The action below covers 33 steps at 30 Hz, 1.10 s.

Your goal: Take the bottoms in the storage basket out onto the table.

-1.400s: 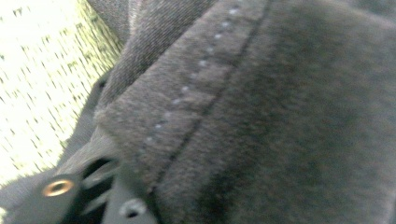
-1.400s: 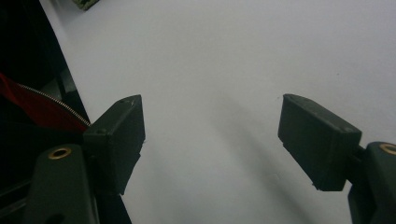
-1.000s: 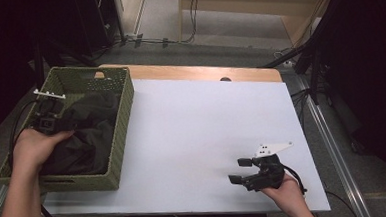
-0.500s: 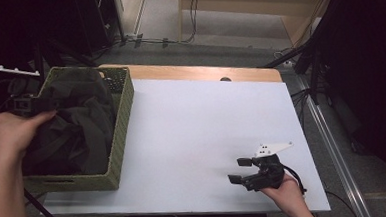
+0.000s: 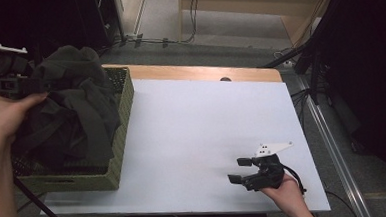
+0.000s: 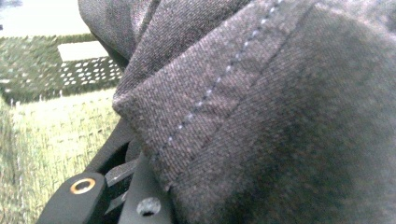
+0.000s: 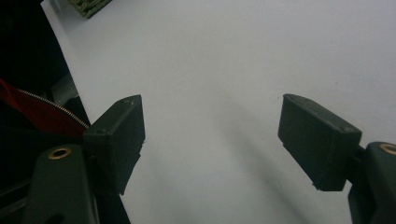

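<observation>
A dark garment (image 5: 76,112) with pale stitching along a seam (image 6: 261,107) hangs bunched over a green woven basket (image 5: 116,157) at the table's left. Most of the cloth is raised above the basket's rim and its lower folds still trail inside. My left gripper (image 5: 40,86) is up at the far left, shut on the garment's upper edge. In the left gripper view one black jaw shows at the bottom left, pressed against the cloth. My right gripper (image 5: 240,170) rests low near the table's front right edge, open, with only bare table between its pads (image 7: 210,135).
The white table top (image 5: 207,123) stretches between the basket and my right hand. A wooden strip (image 5: 199,73) runs along the far edge. Cables and dark stands lie on the floor behind and to the right.
My left gripper has risen and drawn back to the left, pulling the dark garment up out of the basket. The right gripper has stayed where it was.
</observation>
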Available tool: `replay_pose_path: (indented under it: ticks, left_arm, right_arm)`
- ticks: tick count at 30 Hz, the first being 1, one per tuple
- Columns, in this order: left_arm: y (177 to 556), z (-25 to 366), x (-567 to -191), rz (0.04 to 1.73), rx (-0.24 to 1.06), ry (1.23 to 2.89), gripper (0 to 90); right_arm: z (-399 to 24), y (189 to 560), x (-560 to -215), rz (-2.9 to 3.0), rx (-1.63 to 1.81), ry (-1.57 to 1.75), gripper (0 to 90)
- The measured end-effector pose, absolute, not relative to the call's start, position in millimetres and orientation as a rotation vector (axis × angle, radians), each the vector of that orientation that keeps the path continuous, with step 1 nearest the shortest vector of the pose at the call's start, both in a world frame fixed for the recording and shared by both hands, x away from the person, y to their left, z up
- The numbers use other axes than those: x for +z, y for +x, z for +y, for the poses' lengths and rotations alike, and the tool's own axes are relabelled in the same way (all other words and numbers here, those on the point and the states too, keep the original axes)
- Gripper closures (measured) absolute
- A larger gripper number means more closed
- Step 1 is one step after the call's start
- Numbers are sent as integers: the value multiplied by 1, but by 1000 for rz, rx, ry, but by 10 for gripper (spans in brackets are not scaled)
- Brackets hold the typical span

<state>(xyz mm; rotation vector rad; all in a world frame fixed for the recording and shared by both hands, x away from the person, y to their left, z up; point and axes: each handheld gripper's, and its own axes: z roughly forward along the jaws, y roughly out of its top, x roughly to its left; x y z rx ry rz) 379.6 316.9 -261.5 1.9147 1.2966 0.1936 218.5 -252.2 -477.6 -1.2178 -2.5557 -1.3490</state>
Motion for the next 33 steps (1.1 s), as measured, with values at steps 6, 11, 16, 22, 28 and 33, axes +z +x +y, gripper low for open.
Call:
replay_pose_path:
  ticks: [6, 11, 16, 22, 28, 33]
  left_arm:
    - [379, 313, -245, 1255, 189, 1907, 685]
    - [377, 305, -231, 1205, 174, 1909, 685]
    - [375, 295, -216, 1149, 161, 1911, 685]
    - [375, 280, -201, 1101, 159, 1927, 684]
    - [377, 264, -194, 1063, 138, 1933, 684]
    - [381, 243, -190, 1026, 120, 1968, 685]
  right_arm:
    - [-253, 219, -477, -2552, -1350, -1219, 214]
    - [-252, 219, -477, -2551, -1349, -1221, 214]
    - [-253, 219, -477, -2551, -1351, -1223, 214]
    - [-253, 219, -477, -2550, -1351, -1226, 214]
    - [-253, 218, -477, -2544, -1356, -1232, 214]
    - [-254, 218, -476, -2540, -1364, -1237, 214]
